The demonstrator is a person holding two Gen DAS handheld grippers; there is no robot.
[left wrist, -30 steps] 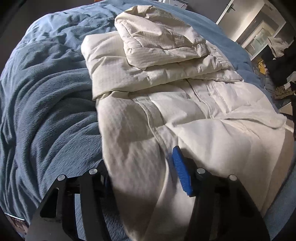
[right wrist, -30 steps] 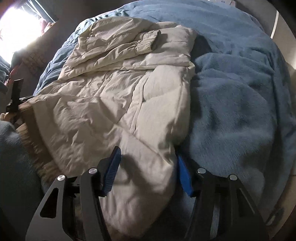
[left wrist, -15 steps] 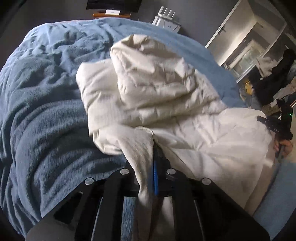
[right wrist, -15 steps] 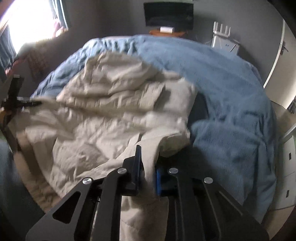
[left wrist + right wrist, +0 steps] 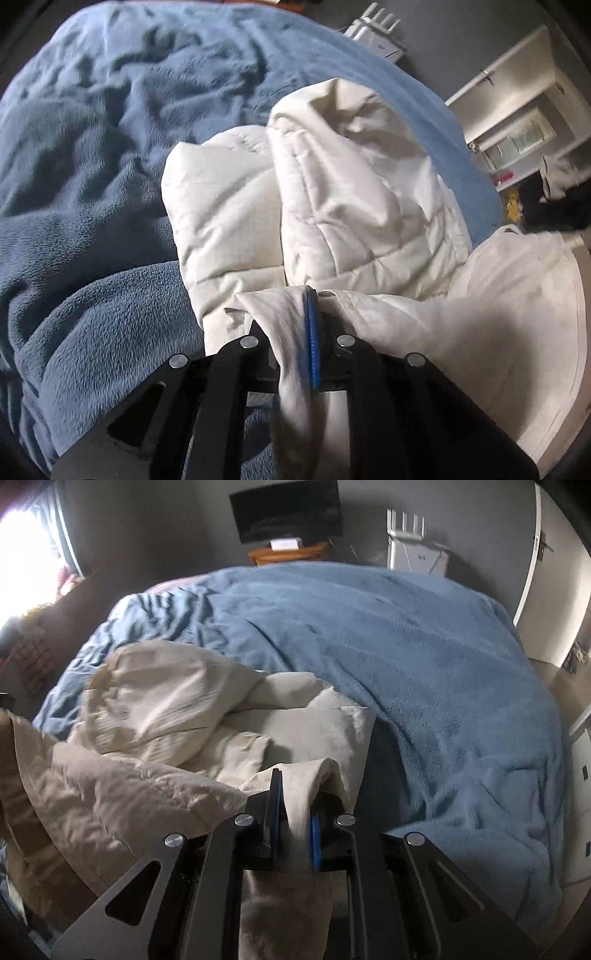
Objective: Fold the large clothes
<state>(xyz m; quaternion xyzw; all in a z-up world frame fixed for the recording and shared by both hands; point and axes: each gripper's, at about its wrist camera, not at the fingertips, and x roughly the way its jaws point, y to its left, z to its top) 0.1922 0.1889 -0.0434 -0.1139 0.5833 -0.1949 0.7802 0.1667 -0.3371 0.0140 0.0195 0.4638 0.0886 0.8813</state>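
From the left wrist we look over a bed covered by a blue blanket [image 5: 92, 206], with an open doorway [image 5: 517, 122] at the far right. A white padded coat [image 5: 332, 206] lies bunched on the blanket just ahead of us. Our left gripper [image 5: 295, 332] is clamped on a fold of the coat's edge, and the cloth hangs down between the fingers.

From the right wrist we see the same blanket [image 5: 424, 672], a dark screen [image 5: 284, 511] on a wooden stand against the far wall, and a bright window [image 5: 22, 561] at left. The coat [image 5: 155, 716] spreads to the left and ahead. Our right gripper [image 5: 295, 805] pinches another fold of it.
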